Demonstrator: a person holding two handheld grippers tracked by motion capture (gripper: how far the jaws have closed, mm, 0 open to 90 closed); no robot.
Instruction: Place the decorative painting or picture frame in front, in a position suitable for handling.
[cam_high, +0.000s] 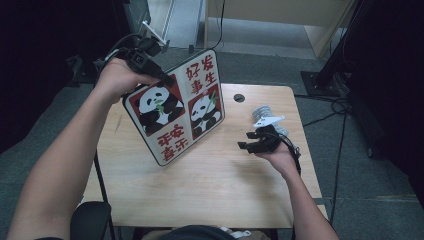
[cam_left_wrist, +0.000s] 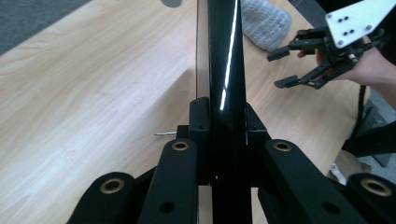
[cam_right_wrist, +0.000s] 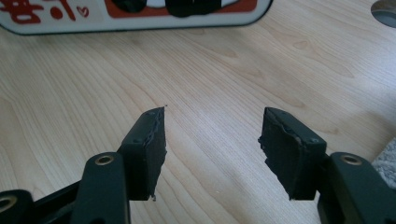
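A flat board (cam_high: 175, 107) printed with two pandas and red characters hangs tilted above the wooden table (cam_high: 200, 190). My left gripper (cam_high: 165, 79) is shut on its upper left edge. In the left gripper view the board's glossy black edge (cam_left_wrist: 224, 56) runs straight up from between the jaws of the left gripper (cam_left_wrist: 223, 112). My right gripper (cam_high: 247, 140) hovers open over the right side of the table with nothing between its fingers; it also appears as the right gripper (cam_left_wrist: 280, 67) farther off. In the right gripper view the right gripper (cam_right_wrist: 212, 135) faces the board's lower edge (cam_right_wrist: 140, 14).
A grey cloth (cam_high: 267, 112) lies on the table just behind the right hand. A round cable hole (cam_high: 239, 98) sits near the table's far edge. Dark stands and cables are on the floor at the right.
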